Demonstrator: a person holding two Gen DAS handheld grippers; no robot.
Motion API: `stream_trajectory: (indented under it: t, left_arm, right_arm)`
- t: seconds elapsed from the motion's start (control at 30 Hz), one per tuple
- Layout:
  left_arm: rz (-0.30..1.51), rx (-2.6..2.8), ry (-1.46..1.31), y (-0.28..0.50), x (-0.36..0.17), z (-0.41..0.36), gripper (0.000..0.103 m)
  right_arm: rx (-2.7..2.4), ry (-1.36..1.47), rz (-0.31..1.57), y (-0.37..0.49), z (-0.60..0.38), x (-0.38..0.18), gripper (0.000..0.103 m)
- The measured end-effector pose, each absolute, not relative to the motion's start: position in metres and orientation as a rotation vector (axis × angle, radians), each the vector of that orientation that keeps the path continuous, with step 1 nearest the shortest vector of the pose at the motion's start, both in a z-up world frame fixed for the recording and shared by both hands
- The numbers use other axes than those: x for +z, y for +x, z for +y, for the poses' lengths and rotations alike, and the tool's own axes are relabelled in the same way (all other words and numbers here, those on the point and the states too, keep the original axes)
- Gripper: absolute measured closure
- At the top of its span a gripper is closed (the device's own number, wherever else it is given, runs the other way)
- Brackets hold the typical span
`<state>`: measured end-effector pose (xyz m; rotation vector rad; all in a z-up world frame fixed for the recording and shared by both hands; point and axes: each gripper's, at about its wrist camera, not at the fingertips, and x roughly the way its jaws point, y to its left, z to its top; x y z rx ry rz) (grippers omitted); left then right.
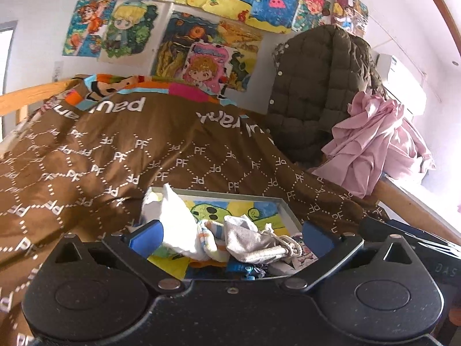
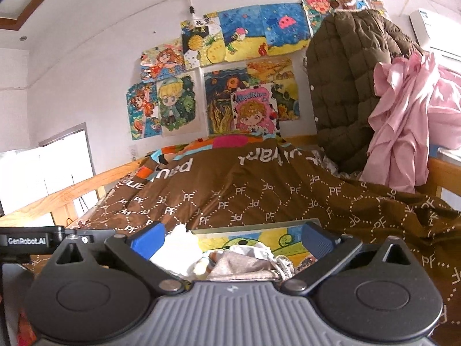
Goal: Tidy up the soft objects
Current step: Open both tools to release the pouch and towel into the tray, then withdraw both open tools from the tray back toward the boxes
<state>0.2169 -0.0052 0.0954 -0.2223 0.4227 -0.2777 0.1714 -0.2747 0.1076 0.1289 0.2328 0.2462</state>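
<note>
A shallow box [image 1: 289, 212] with a bright painted bottom lies on the brown quilt [image 1: 95, 155]. In it sit several soft items: a white cloth [image 1: 173, 216], a grey sock [image 1: 250, 240] and a striped sock [image 1: 209, 238]. My left gripper [image 1: 232, 235] hangs open above the box's near side, its blue pads wide apart with nothing pressed between them. In the right wrist view the same box [image 2: 259, 235] shows the white cloth [image 2: 180, 248] and the grey sock [image 2: 239, 262]. My right gripper [image 2: 232, 239] is open too and holds nothing.
A dark green quilted jacket [image 1: 314, 86] and a pink cloth [image 1: 371, 144] hang over the bed's far right end. A wooden bed rail [image 1: 31, 95] runs along the left. Drawings [image 1: 201, 49] cover the wall behind. The other gripper's body [image 2: 28, 240] shows at the left edge.
</note>
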Motion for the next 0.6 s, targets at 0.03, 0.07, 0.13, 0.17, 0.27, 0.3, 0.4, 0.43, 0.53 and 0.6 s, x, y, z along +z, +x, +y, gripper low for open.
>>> stream_trajectory:
  t: [0.03,0.07,0.13,0.17,0.27,0.3,0.4,0.43,0.53,0.6]
  left_arm:
    - [0.423,-0.271,-0.226,0.211,0.098,-0.004,0.001]
    - [0.42,-0.262,-0.229,0.204,0.1,-0.003,0.001]
    - [0.413,-0.245,-0.232,0.191,0.103,-0.001,0.001]
    - [0.408,-0.237,-0.231,0.183,0.105,0.0,0.001]
    - [0.393,-0.218,-0.235,0.164,0.108,0.004,0.001]
    - [0.389,-0.211,-0.239,0.159,0.108,0.005,0.001]
    - [0.378,-0.191,-0.262,0.143,0.107,0.009,0.001]
    - [0.374,-0.187,-0.269,0.14,0.107,0.011,0.001]
    - [0.357,-0.166,-0.276,0.128,0.103,0.014,0.001]
    - [0.346,-0.15,-0.288,0.121,0.099,0.014,0.001]
  right_arm:
    - [0.25,0.125,0.23,0.168,-0.274,0.11,0.0]
    - [0.254,0.12,0.227,0.165,-0.273,0.112,0.0]
    - [0.261,0.113,0.217,0.157,-0.271,0.115,0.0]
    - [0.264,0.11,0.216,0.154,-0.27,0.116,0.0]
    - [0.268,0.103,0.219,0.145,-0.267,0.118,0.0]
    - [0.267,0.101,0.223,0.142,-0.266,0.117,0.0]
    - [0.268,0.094,0.242,0.134,-0.263,0.115,0.0]
    - [0.269,0.086,0.25,0.132,-0.261,0.114,0.0]
    - [0.264,0.059,0.257,0.123,-0.256,0.112,0.0]
    - [0.268,0.046,0.258,0.118,-0.252,0.111,0.0]
